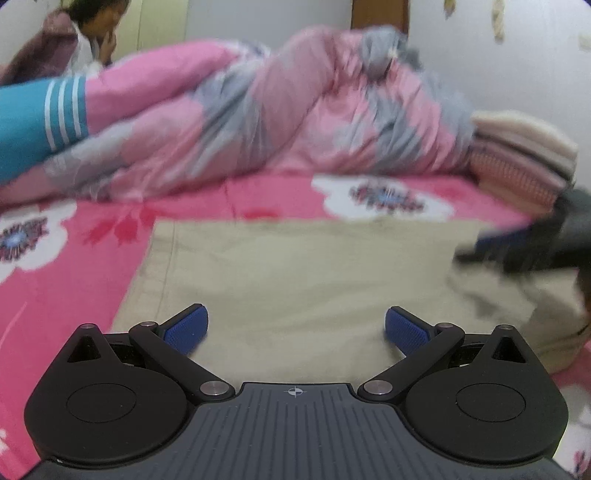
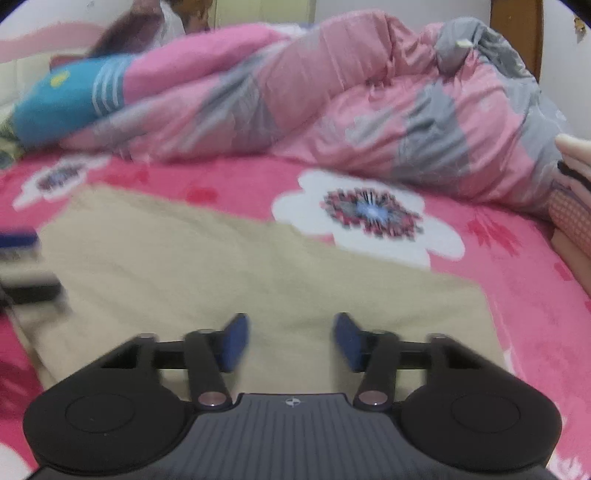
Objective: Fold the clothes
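Observation:
A beige garment (image 1: pixel 295 266) lies flat on the pink flowered bed sheet (image 1: pixel 55 295). My left gripper (image 1: pixel 295 325) hovers over its near part with the blue pads far apart and nothing between them. In the right wrist view the same beige garment (image 2: pixel 184 258) spreads under my right gripper (image 2: pixel 291 332). Its pads stand about half apart, with only cloth showing below the gap and nothing pinched. The right gripper shows blurred at the garment's right edge (image 1: pixel 517 243). The left gripper shows blurred at the left edge (image 2: pixel 22 258).
A bunched pink and grey quilt (image 1: pixel 258 110) fills the back of the bed. A blue striped pillow (image 1: pixel 33 122) lies at the left. A stack of folded cloths (image 1: pixel 524 155) sits at the right. A person (image 1: pixel 99 26) is at the far left corner.

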